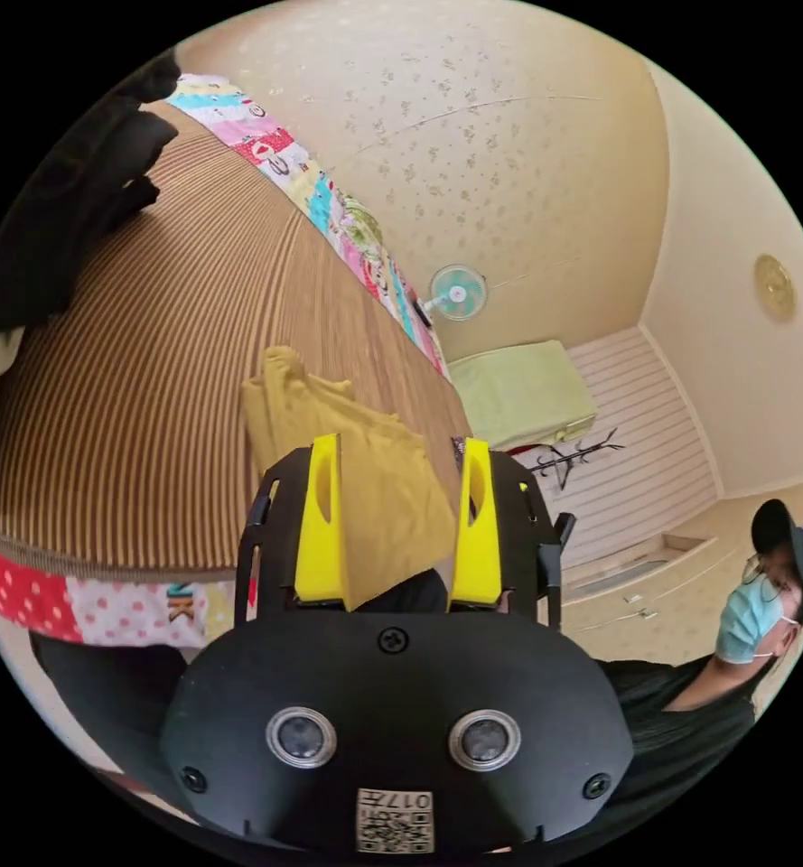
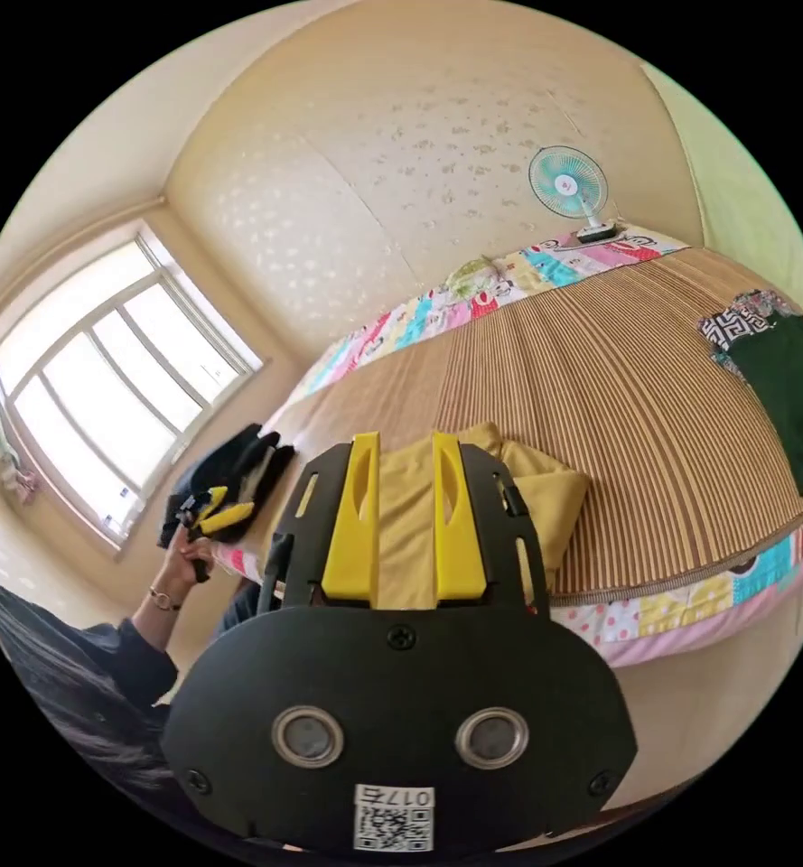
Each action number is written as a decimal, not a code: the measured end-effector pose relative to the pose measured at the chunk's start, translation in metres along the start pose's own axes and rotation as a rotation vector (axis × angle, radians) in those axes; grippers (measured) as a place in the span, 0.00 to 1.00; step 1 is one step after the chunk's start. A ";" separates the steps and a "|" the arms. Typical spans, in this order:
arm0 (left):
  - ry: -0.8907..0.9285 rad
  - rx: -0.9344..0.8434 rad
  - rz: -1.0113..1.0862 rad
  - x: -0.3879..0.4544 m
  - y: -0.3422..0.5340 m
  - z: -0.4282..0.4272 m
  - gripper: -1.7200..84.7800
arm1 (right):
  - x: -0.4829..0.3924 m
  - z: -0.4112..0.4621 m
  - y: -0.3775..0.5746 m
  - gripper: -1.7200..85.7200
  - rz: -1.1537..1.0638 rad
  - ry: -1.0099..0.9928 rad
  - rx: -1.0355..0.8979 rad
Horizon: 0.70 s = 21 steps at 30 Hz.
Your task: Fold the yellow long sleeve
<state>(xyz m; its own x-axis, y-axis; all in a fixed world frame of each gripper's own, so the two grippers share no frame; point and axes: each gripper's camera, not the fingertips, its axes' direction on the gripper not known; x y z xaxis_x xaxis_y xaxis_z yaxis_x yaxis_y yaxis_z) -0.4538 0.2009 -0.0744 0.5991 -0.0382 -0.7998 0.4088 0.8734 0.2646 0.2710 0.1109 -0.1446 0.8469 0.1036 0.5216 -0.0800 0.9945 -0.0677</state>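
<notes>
Left claw (image 1: 399,456) open | yellow long sleeve (image 1: 365,470) on striped mat (image 1: 148,379)

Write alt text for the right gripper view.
The right tongs, jaws apart, hover over a folded yellow long sleeve lying on a striped mat. Dark green clothing lies further off, a small fan stands by the wall, and a person's hand holds other tongs.
</notes>
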 end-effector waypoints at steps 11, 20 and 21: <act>-0.026 -0.073 -0.140 -0.065 0.092 0.036 0.21 | 0.008 0.036 0.061 0.06 0.097 0.120 -0.076; 0.023 0.026 -0.226 -0.090 0.115 0.073 0.20 | 0.002 0.043 0.086 0.08 0.104 0.239 -0.115; 0.027 0.045 -0.255 -0.095 0.117 0.073 0.15 | 0.001 0.040 0.084 0.08 0.107 0.241 -0.113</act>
<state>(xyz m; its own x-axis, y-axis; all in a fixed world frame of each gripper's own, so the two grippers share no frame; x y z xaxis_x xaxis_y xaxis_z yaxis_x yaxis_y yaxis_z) -0.4129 0.2714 0.0722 0.4546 -0.2412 -0.8574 0.5750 0.8146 0.0757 0.2441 0.1951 -0.1155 0.9384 0.1881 0.2899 -0.1283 0.9685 -0.2132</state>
